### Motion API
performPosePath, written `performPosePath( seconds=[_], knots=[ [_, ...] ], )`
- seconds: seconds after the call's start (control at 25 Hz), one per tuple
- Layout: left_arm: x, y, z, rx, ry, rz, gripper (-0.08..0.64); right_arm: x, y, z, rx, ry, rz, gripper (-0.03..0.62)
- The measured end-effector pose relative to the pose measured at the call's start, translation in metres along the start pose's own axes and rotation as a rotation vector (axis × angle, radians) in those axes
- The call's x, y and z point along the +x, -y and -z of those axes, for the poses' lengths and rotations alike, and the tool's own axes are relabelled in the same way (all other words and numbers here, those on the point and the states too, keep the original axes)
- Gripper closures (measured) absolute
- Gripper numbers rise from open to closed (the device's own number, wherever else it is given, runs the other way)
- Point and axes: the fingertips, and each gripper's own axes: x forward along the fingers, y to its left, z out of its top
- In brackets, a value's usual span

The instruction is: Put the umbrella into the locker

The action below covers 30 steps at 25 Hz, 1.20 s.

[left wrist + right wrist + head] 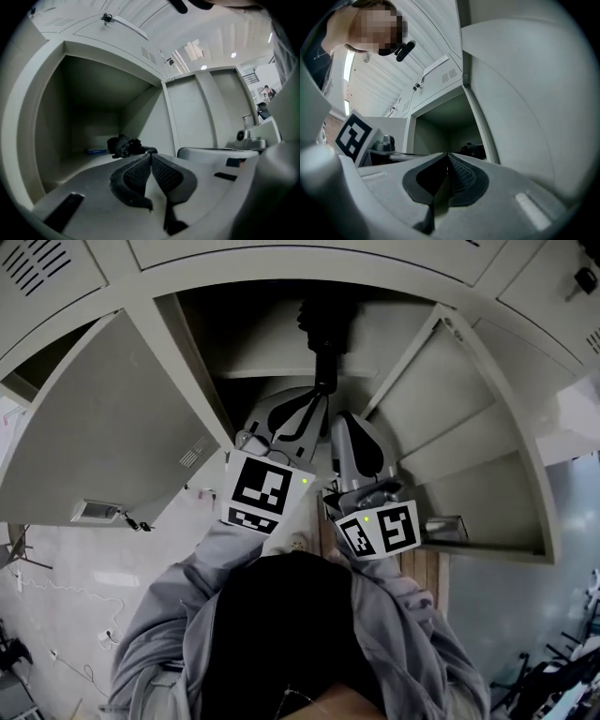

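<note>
A folded black umbrella [323, 329] lies on the floor of the open locker compartment [281, 357]; it also shows as a dark bundle in the left gripper view [124, 145] and, smaller, in the right gripper view [472, 150]. My left gripper [314, 404] stands in front of the opening, a little short of the umbrella. Its jaws are shut with the pads [140, 173] touching and nothing between them. Just to its right, my right gripper [345, 420] points slightly upward at the same opening, also shut and empty [448, 155].
The compartment's door [112, 427] hangs open at the left. Another open locker door [450, 427] stands at the right, close to my right gripper. A small blue object [96, 151] lies at the back of the compartment. More locker doors [47, 268] run above.
</note>
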Motion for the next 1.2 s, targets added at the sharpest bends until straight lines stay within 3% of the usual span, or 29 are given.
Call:
performPosePath(
  seconds=[0.32, 0.68, 1.0, 1.2],
  knots=[
    [0.045, -0.001, -0.001, -0.006, -0.008, 0.004, 0.545, -0.008, 0.011, -0.006, -0.046, -0.011, 0.034, 0.589],
    [0.060, -0.006, -0.002, -0.023, -0.021, -0.021, 0.545, -0.014, 0.011, -0.008, -0.072, -0.027, 0.043, 0.589],
    [-0.008, -0.017, -0.029, -0.058, 0.112, -0.148, 0.554, -0.020, 0.016, -0.014, -0.197, -0.061, 0.146, 0.589],
    [-0.066, -0.022, -0.022, -0.060, 0.122, -0.229, 0.554, -0.020, 0.001, -0.015, -0.272, -0.085, 0.151, 0.589]
  ],
)
